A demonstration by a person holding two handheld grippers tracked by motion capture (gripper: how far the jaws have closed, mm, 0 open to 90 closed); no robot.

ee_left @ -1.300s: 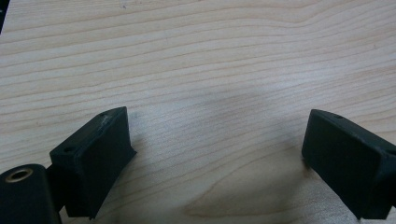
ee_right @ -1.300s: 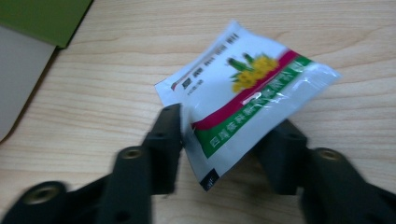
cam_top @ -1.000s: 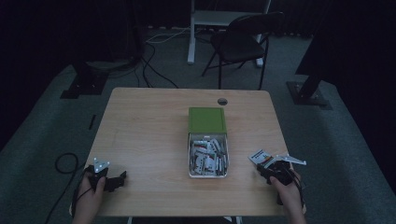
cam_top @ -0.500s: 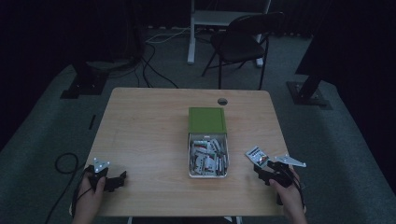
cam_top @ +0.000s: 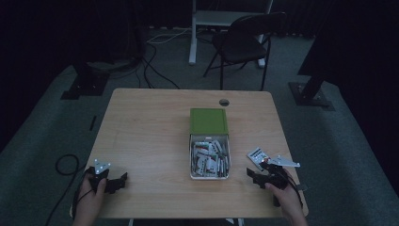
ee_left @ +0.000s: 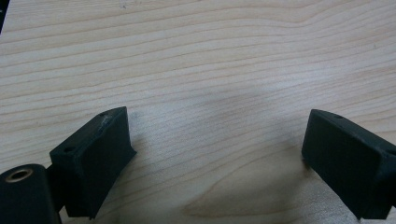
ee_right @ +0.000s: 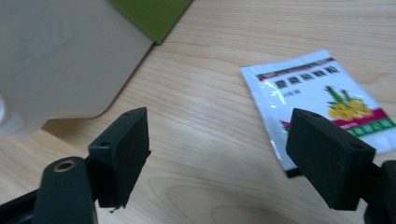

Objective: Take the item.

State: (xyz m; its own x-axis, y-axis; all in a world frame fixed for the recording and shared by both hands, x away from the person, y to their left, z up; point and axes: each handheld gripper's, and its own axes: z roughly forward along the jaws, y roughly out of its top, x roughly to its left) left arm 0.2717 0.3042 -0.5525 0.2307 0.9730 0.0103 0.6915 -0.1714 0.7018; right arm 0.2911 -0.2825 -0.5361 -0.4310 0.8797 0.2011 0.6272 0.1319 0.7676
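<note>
White sachet [ee_right: 322,93] flat on table — right claw [ee_right: 233,154] just opened, level, empty.

Wooden table [cam_top: 150,132], light grain, with a round cable hole [cam_top: 224,102] near the far edge. A box [cam_top: 209,175] of sachets sits on it right of centre, its green lid [cam_top: 208,121] lying flat just beyond, touching the box's far end. One white sachet [cam_top: 257,157] lies flat on the wood right of the box, apart from it, printed with yellow flowers.
</note>
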